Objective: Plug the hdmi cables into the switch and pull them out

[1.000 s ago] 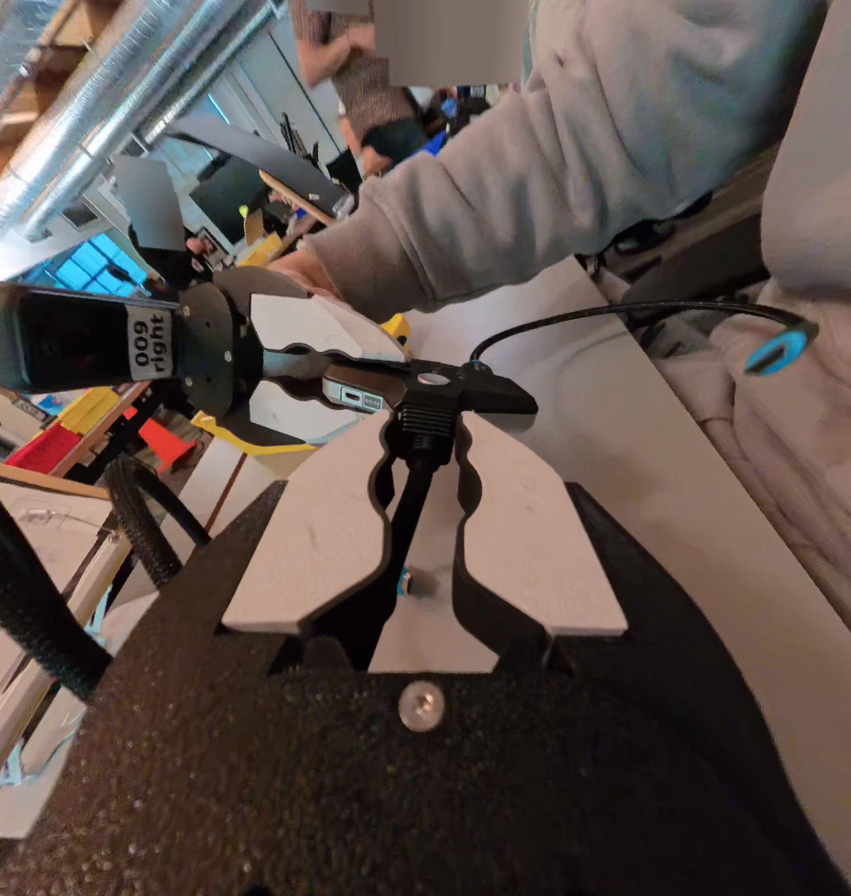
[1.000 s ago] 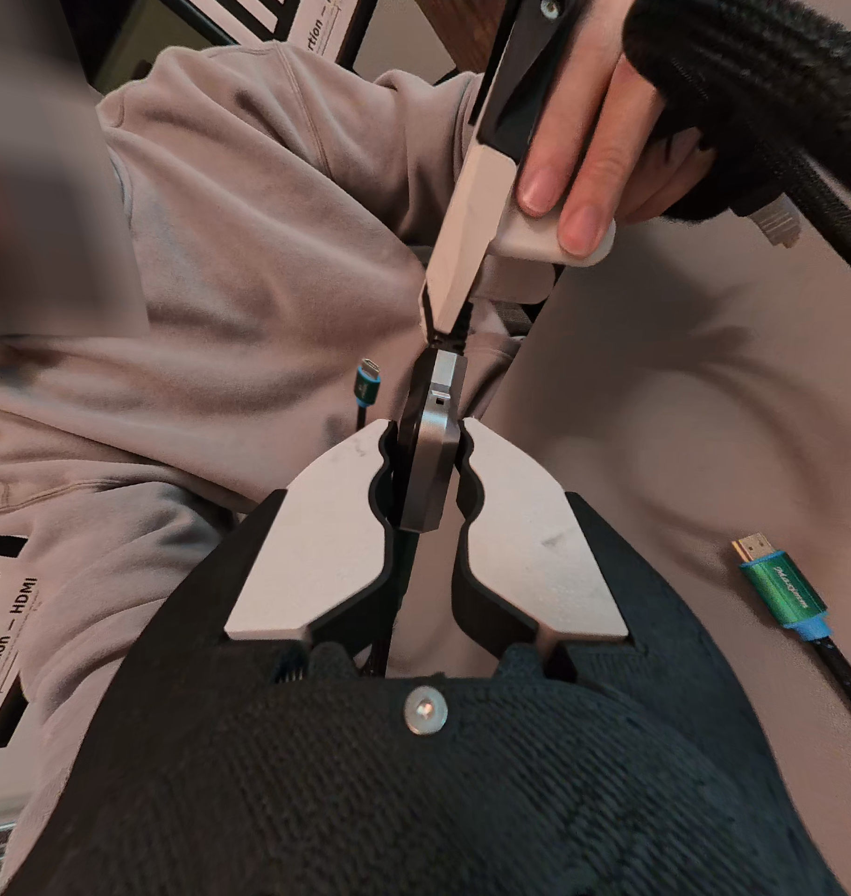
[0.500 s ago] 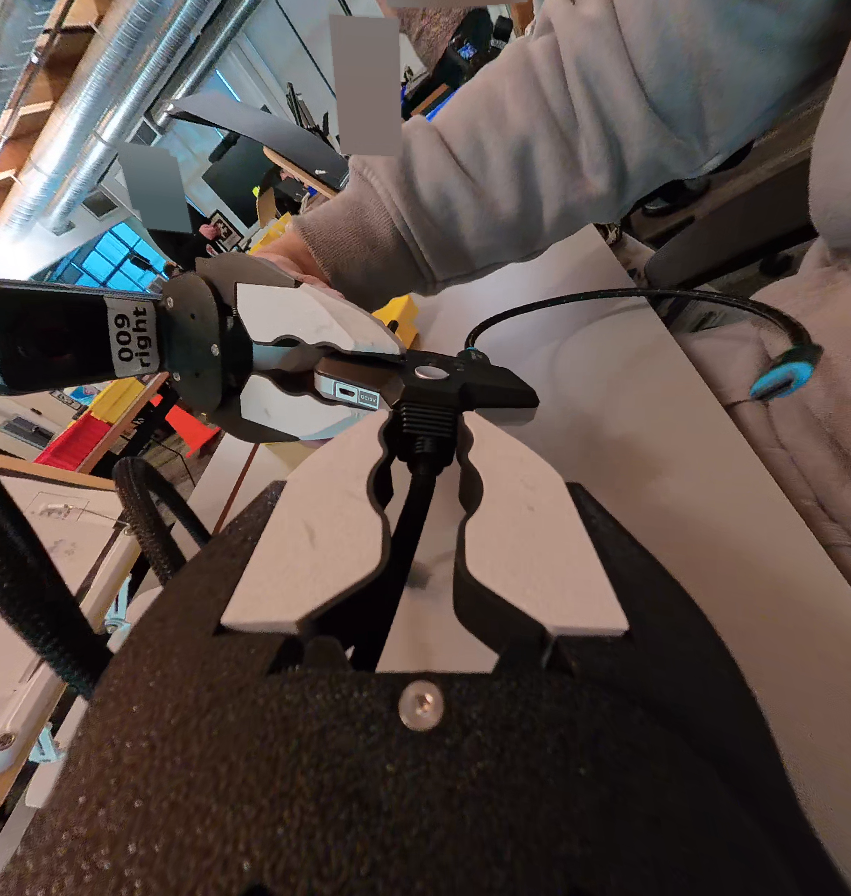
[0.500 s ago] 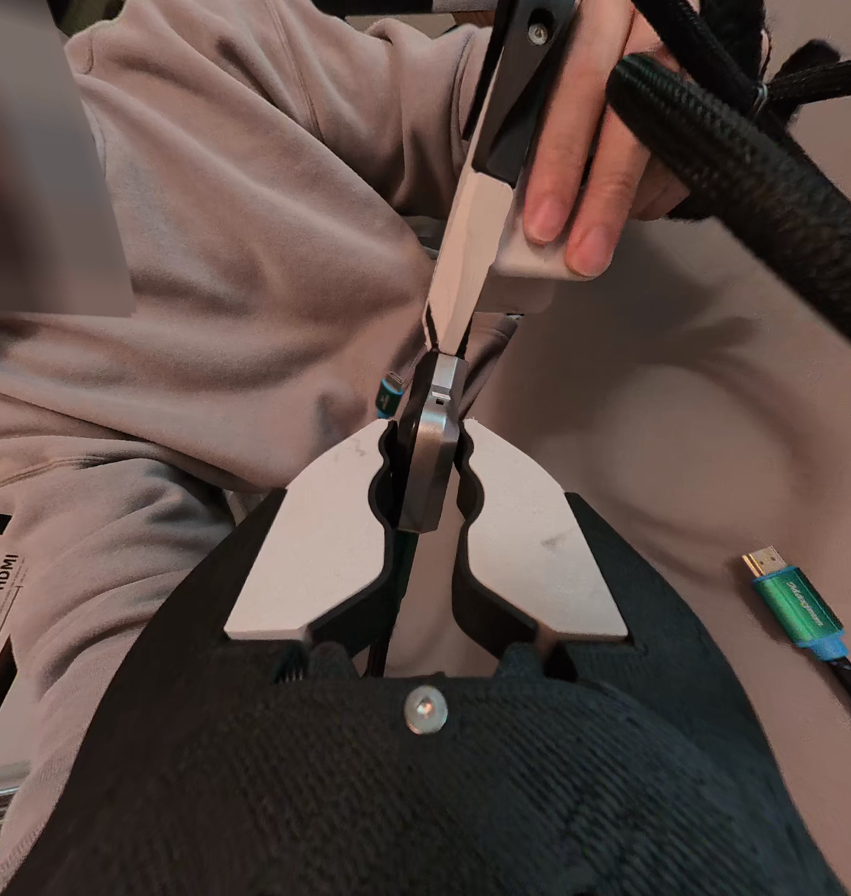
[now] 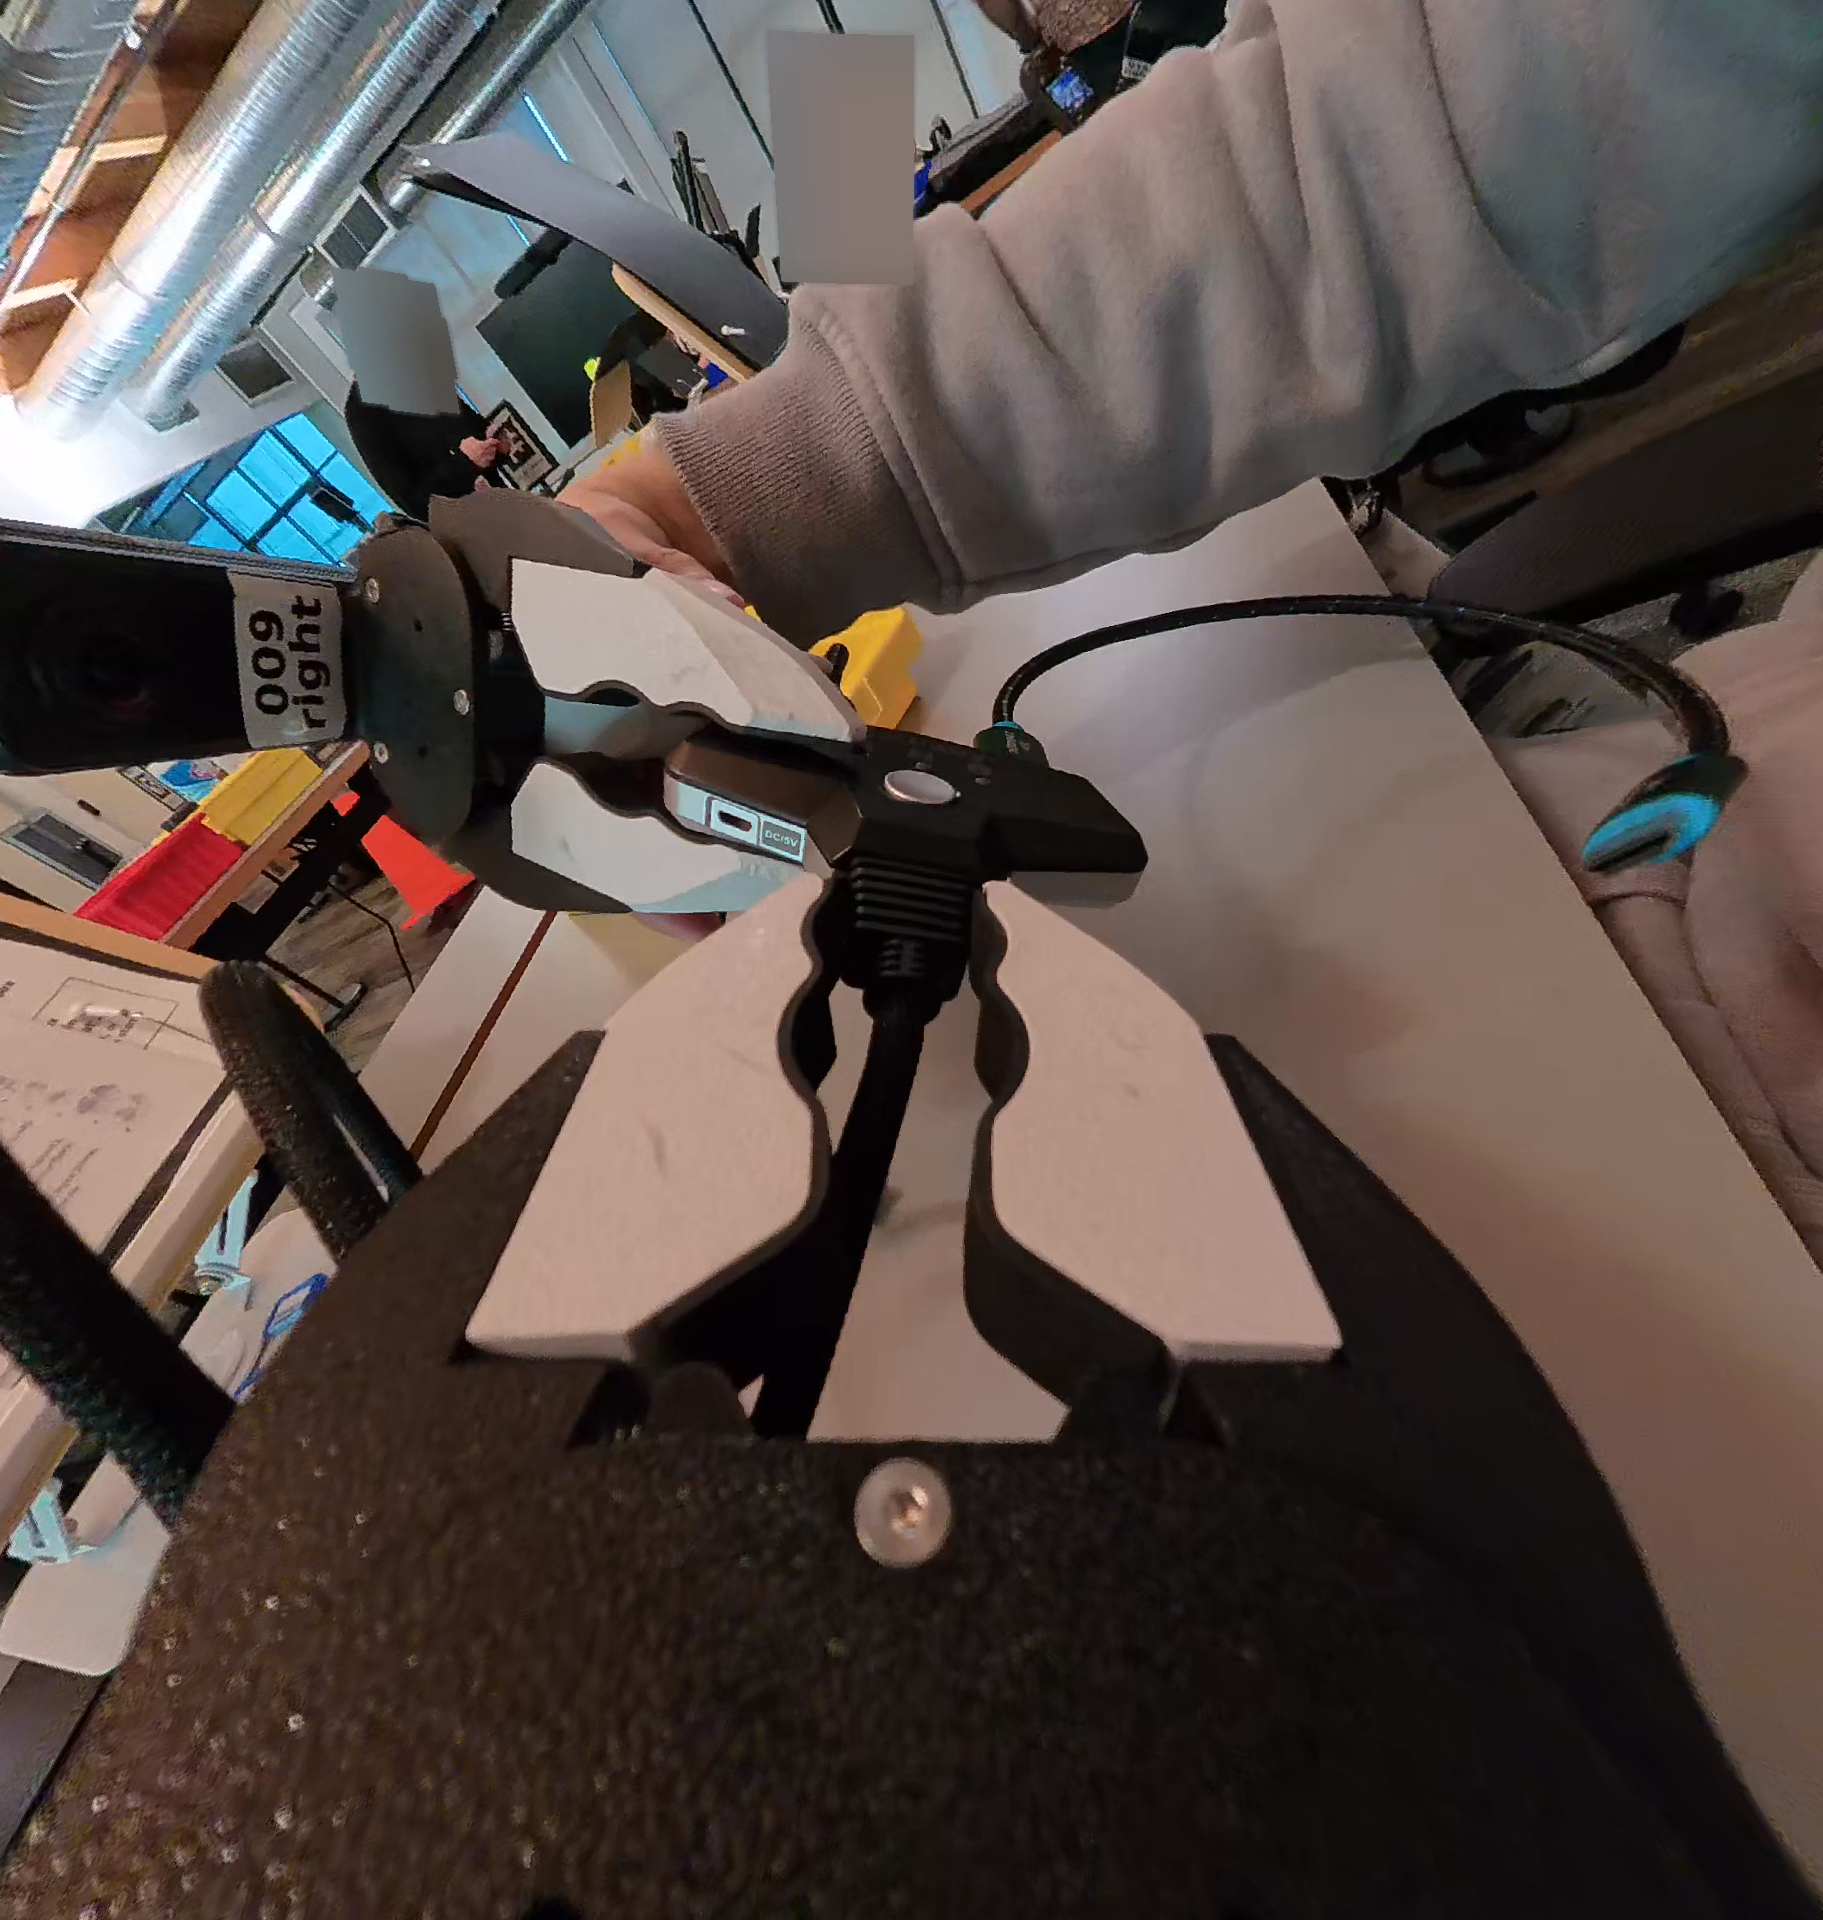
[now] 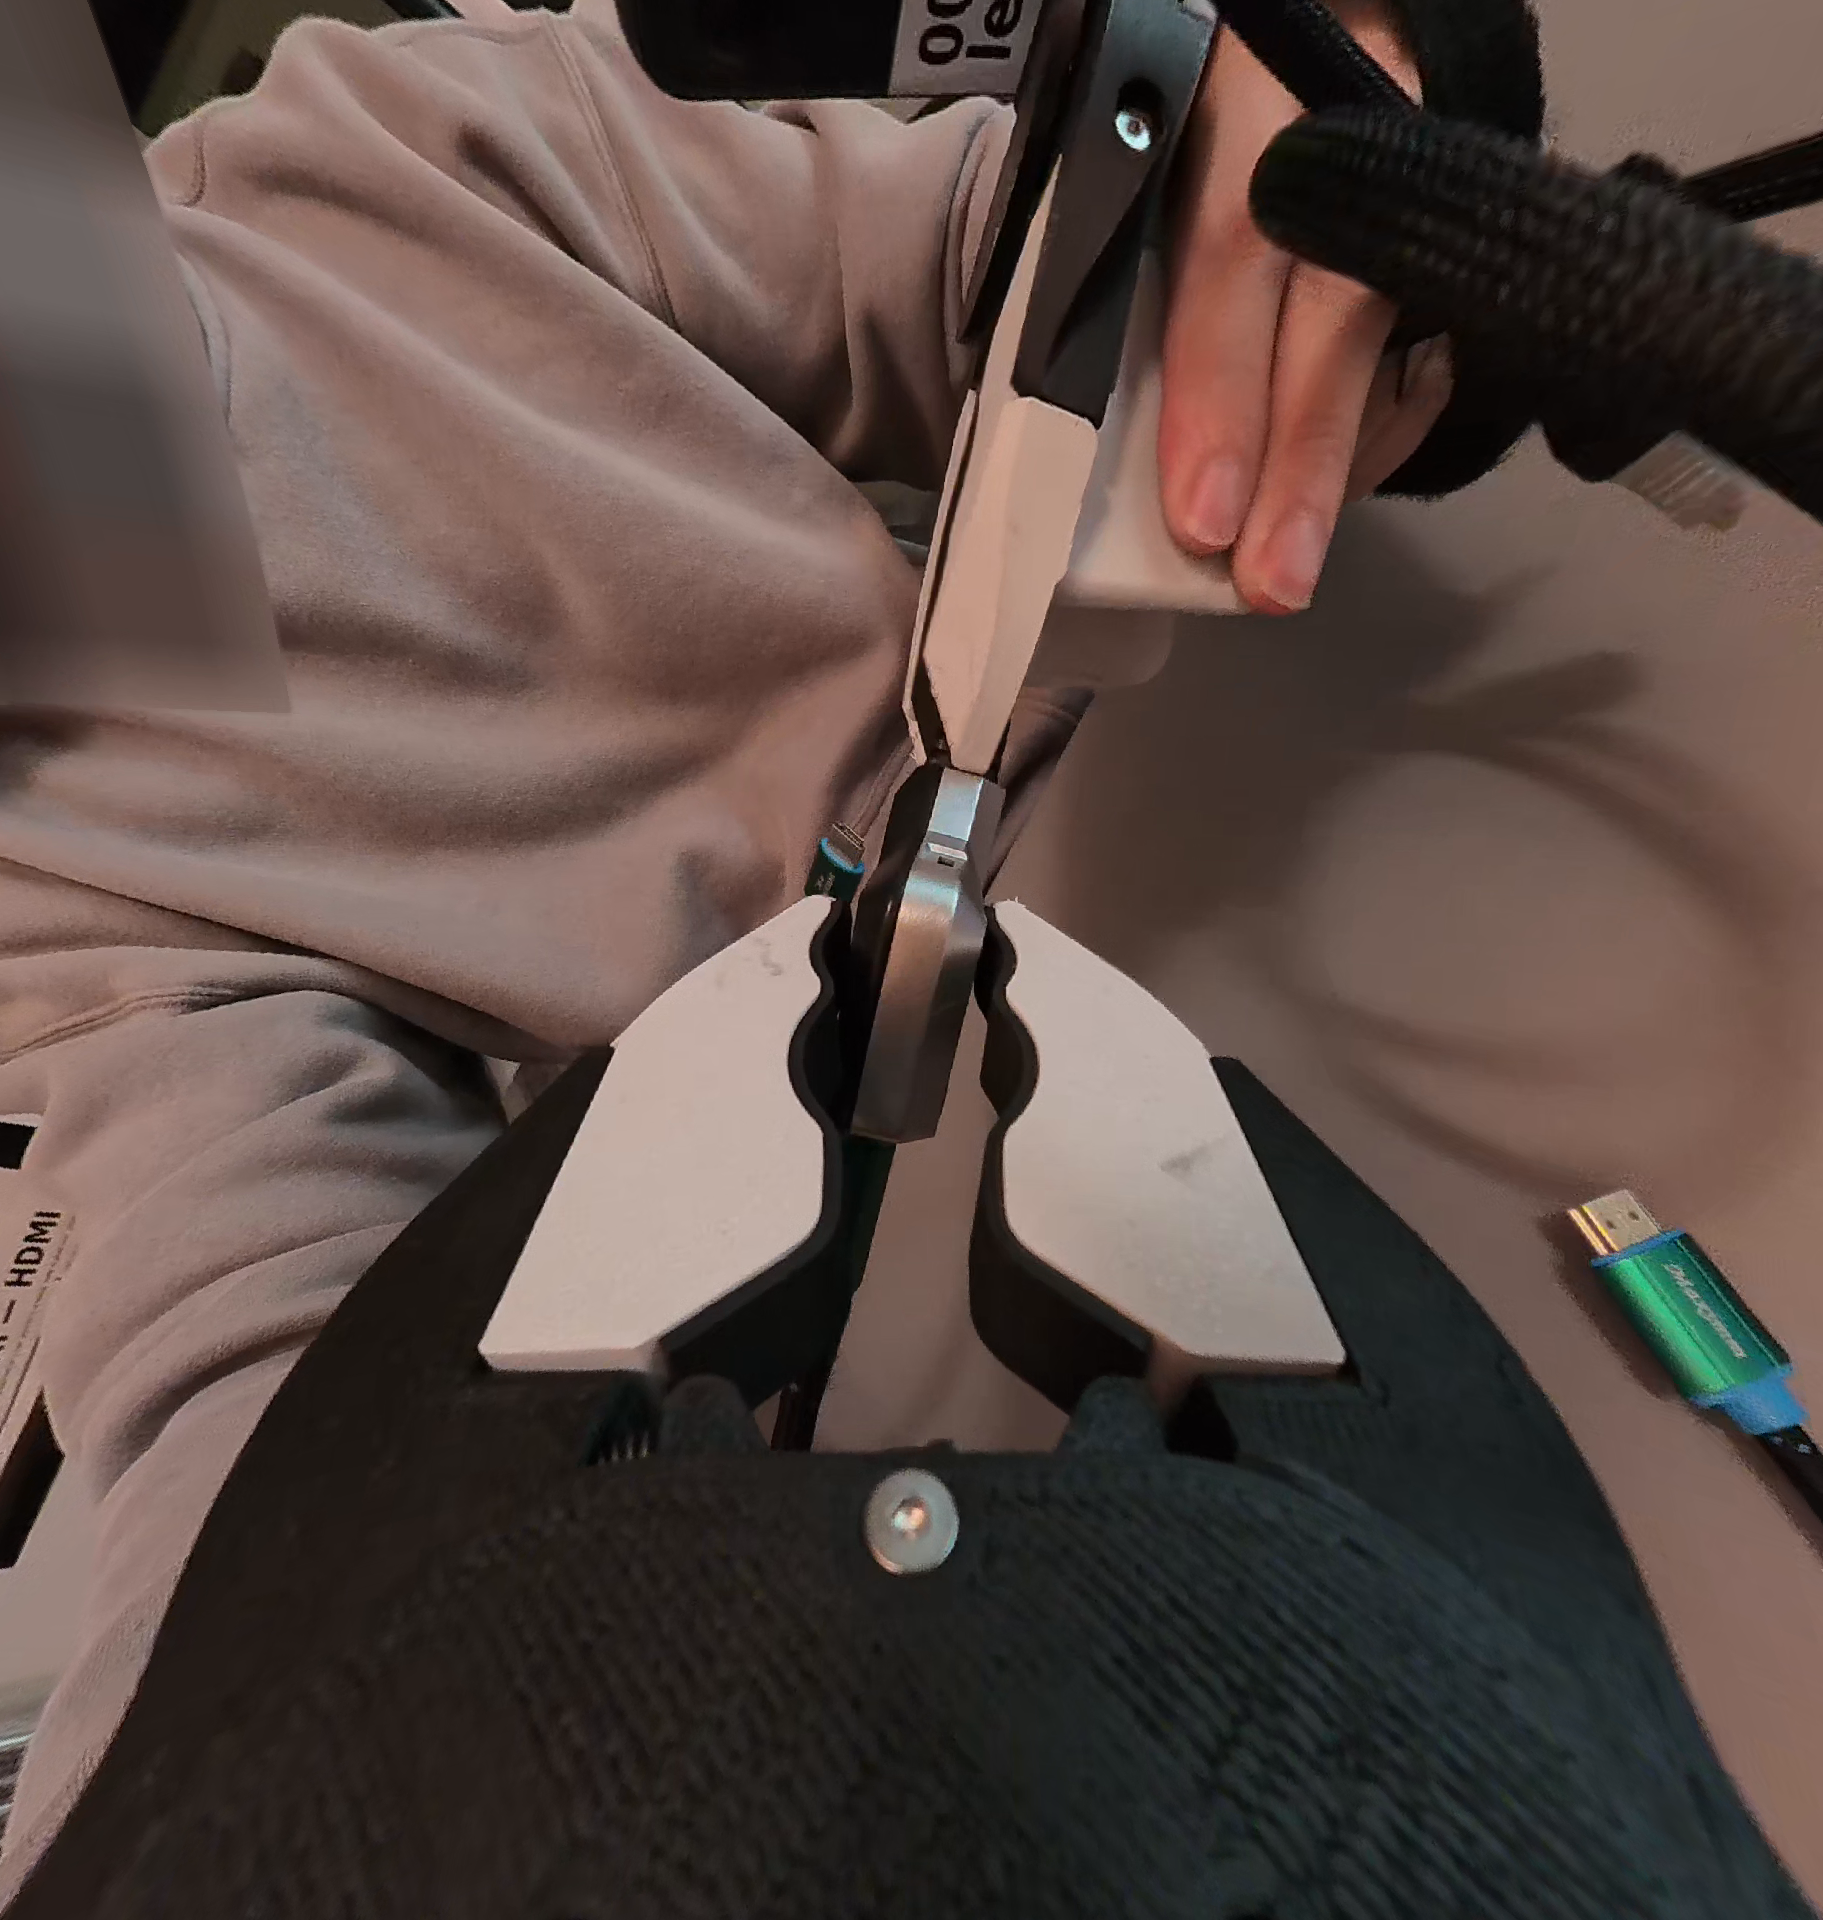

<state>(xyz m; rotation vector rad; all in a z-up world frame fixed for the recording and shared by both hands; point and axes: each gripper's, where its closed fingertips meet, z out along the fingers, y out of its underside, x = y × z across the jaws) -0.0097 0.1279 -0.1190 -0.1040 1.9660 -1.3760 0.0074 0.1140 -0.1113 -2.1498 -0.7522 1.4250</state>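
Fingertips of the left gripper (image 5: 902, 935) are pinching the ribbed black plug (image 5: 902, 914) in the left wrist view, jaws narrow around it, its cable running back between the fingers. The plug is sitting against the near edge of the switch (image 5: 928, 805), seemingly seated in a port, though the joint is too dark to be sure. The switch is hanging above the table (image 5: 1354, 1039), just beyond the left fingertips. The right gripper (image 5: 772, 800) is reaching in from the left and clamping the switch's silver end. A second cable (image 5: 1302, 608) is leaving the switch's far edge and arcing right, its blue connector (image 5: 1655, 816) dangling free beside the grey sleeve (image 5: 1146, 312).

Seen from the right wrist, the right gripper (image 6: 912, 914) is closing on the switch (image 6: 922, 977), which is standing edge-on between the fingertips and poking out past them. The left gripper (image 6: 954, 753) is coming down from above, its tips meeting the switch's far end, a hand (image 6: 1260, 395) wrapping its body. A green connector (image 6: 1686, 1320) is lying on the table (image 6: 1458, 935) to the right, well apart from both grippers. A blue connector tip (image 6: 834, 862) is peeking out just left of the switch.
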